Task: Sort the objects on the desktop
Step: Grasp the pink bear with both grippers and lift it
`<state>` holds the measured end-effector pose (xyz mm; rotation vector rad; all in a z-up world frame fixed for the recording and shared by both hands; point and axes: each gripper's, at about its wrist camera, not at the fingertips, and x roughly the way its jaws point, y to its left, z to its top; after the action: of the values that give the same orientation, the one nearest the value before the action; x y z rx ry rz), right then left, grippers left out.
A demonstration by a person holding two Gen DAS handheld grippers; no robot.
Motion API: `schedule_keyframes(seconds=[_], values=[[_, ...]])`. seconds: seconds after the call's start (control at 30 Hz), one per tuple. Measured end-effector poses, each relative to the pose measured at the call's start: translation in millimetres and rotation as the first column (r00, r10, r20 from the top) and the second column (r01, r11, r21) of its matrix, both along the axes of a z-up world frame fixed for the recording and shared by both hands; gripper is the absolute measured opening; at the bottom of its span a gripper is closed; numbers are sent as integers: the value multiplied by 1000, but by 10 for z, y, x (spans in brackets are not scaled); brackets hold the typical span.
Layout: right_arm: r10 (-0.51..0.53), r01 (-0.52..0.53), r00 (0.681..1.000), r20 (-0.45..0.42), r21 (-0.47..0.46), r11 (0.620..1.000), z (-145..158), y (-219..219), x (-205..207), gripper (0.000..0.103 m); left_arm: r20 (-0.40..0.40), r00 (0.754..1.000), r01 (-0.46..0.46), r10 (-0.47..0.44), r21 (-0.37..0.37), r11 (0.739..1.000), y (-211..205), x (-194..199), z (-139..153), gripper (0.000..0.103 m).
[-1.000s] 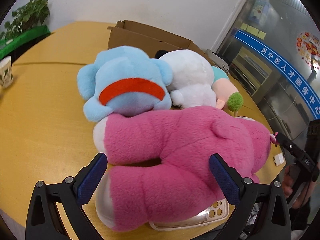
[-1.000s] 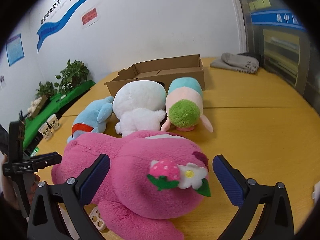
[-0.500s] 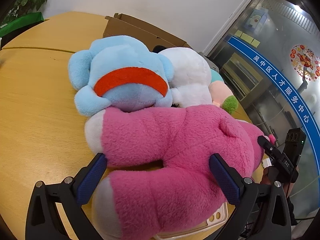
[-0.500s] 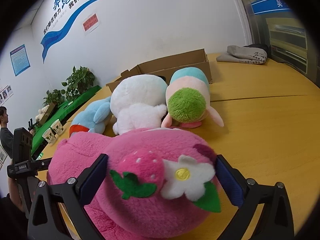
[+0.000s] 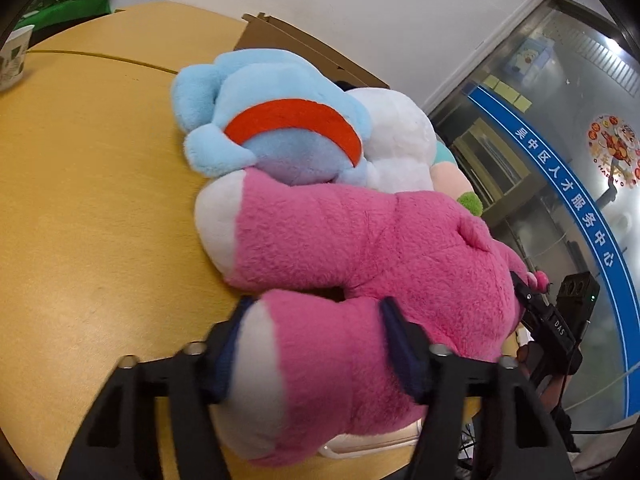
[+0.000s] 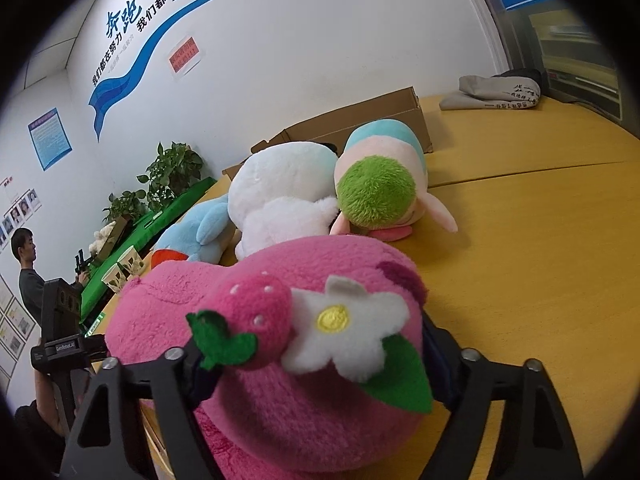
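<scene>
A big pink plush bear (image 5: pixel 380 248) lies on the yellow table (image 5: pixel 80 184). My left gripper (image 5: pixel 316 344) is shut on its near leg. My right gripper (image 6: pixel 316 364) is shut on its head (image 6: pixel 280 380), which carries a strawberry and a white flower. Behind the bear lie a light blue plush with a red collar (image 5: pixel 276 128), a white plush (image 6: pixel 280 196) and a pastel plush with a green tuft (image 6: pixel 380 184). An open cardboard box (image 6: pixel 360 124) stands behind them.
A phone in a clear case (image 5: pixel 372 440) lies under the bear's leg. Paper cups (image 6: pixel 124 270) stand at the table's left edge. A folded grey garment (image 6: pixel 496 90) lies at the far right. A person (image 6: pixel 28 272) stands by green planters.
Both grippers moved in and closed: the left onto the bear's leg, the right onto its head. Both were open around the bear before.
</scene>
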<state>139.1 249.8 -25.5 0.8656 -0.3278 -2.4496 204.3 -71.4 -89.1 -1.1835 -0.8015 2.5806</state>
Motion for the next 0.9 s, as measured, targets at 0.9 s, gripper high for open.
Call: schedule_keyframes(seconds=[0.9], values=[[-80,13,859,-506,-135,991,2451,-107,-737,54,-503,854,54,-134,-171,984,-300,-1384,2771,25]])
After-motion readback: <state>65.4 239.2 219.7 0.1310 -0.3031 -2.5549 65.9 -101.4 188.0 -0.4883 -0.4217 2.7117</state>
